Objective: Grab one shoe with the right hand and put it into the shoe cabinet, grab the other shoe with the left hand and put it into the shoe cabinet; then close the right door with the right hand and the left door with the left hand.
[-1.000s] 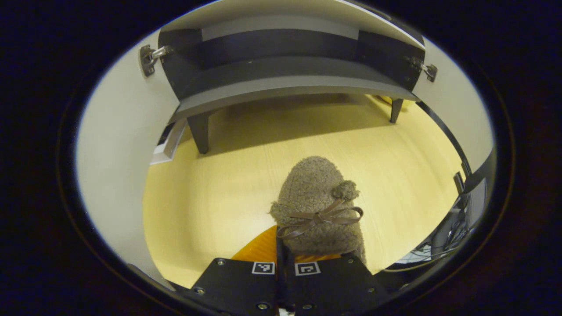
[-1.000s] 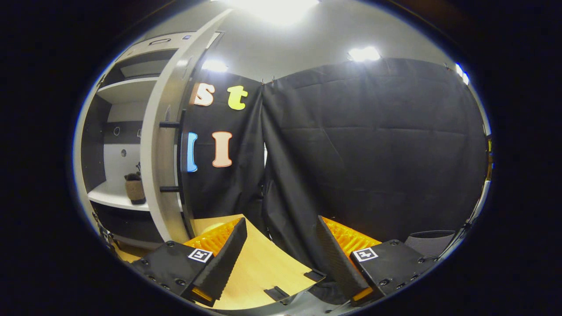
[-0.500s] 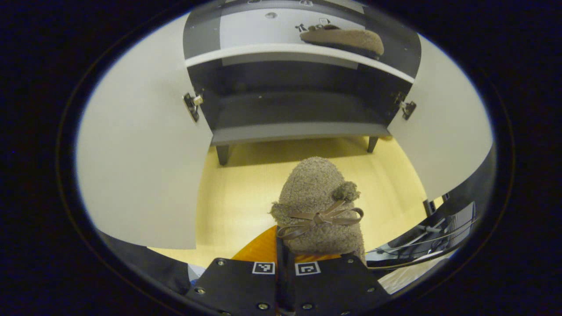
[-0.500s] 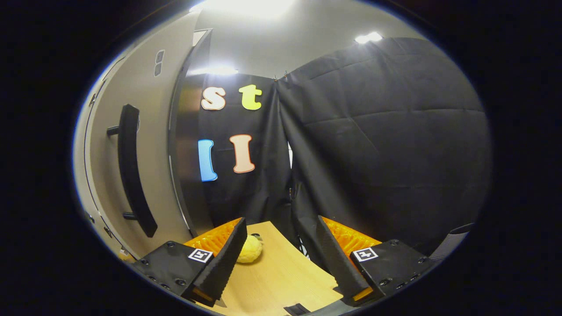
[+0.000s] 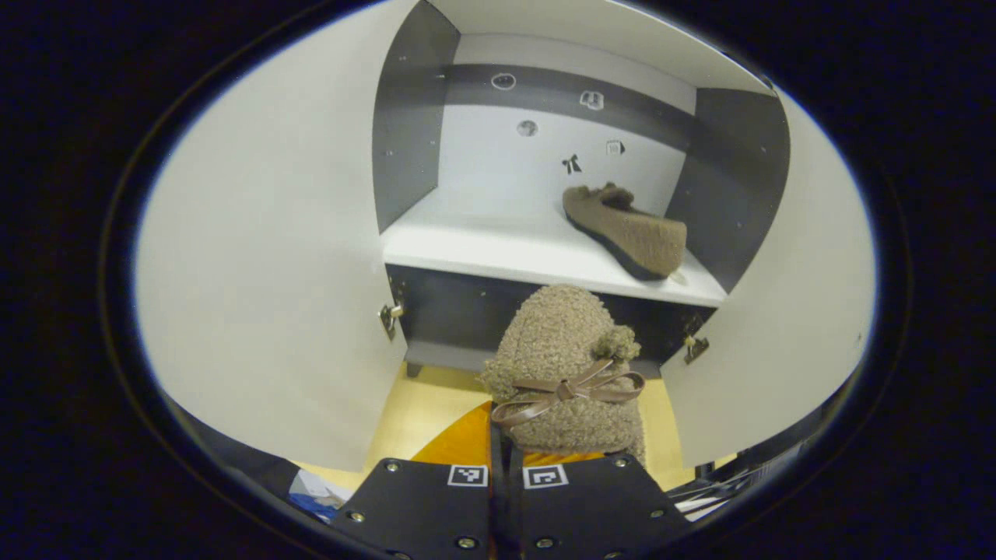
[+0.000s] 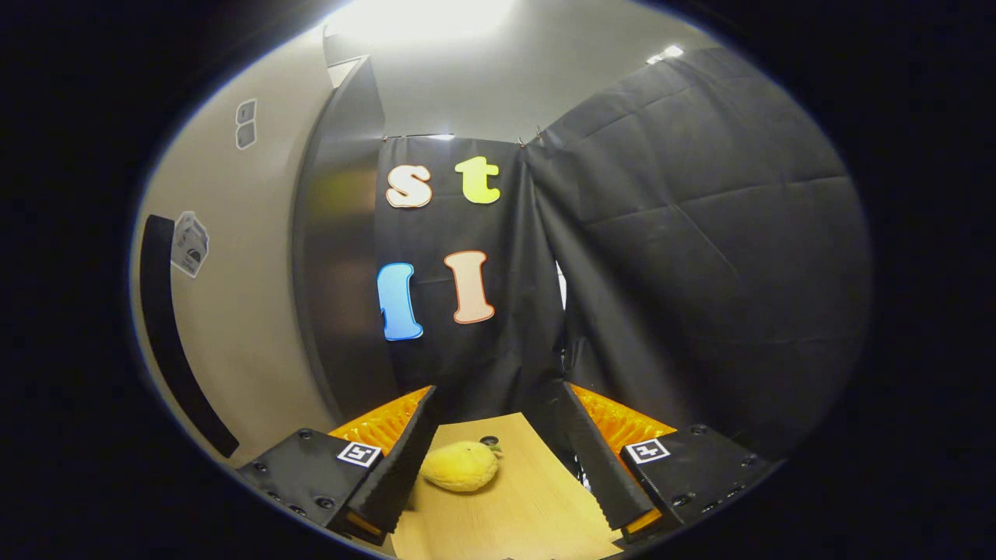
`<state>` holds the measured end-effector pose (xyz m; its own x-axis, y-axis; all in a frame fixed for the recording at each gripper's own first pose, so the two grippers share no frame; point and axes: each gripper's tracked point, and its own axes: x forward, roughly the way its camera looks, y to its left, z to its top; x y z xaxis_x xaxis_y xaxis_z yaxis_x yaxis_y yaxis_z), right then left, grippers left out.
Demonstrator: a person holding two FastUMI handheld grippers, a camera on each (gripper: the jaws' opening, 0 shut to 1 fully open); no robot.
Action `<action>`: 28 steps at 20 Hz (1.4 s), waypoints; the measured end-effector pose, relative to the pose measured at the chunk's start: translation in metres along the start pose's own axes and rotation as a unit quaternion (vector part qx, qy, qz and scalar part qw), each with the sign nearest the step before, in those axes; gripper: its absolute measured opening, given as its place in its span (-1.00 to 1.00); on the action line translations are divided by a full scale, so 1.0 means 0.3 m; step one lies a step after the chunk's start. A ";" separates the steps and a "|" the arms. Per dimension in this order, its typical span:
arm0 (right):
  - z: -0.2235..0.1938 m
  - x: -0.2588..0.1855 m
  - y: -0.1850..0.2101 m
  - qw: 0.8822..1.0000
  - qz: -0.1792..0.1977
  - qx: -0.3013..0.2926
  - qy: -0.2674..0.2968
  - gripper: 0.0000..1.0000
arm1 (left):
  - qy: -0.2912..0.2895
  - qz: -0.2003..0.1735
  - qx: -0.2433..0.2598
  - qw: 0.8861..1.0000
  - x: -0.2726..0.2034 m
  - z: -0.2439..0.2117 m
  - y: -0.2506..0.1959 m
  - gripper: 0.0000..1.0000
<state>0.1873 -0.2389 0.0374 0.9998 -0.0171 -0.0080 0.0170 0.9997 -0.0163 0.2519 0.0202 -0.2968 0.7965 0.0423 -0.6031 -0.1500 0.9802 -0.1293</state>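
While the left gripper (image 5: 506, 467) stays clamped on the fuzzy shoe (image 5: 564, 365) at lower centre, its view has risen to the white shelf (image 5: 482, 249), where the other shoe (image 5: 626, 229) lies upper right; placing comes next. Right gripper (image 6: 498, 459) gapes wide, empty.

This is a test booth made to look like a home. A white shoe cabinet (image 5: 257, 257) stands on a yellow wood floor (image 5: 424, 408). Black cloth (image 6: 700, 257) hangs as walls, with bright ceiling lights (image 6: 420, 15) above.
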 end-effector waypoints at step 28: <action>0.018 -0.343 -0.189 0.993 -0.121 0.006 0.007 0.94 | -0.117 0.031 0.081 0.989 0.776 0.843 -0.031 -0.98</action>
<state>0.0834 -0.2938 0.0445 0.9665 -0.2560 -0.0196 0.2559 0.9667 -0.0084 0.5867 0.0698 -0.2370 0.9050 0.1289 -0.4055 -0.1228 0.9916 0.0411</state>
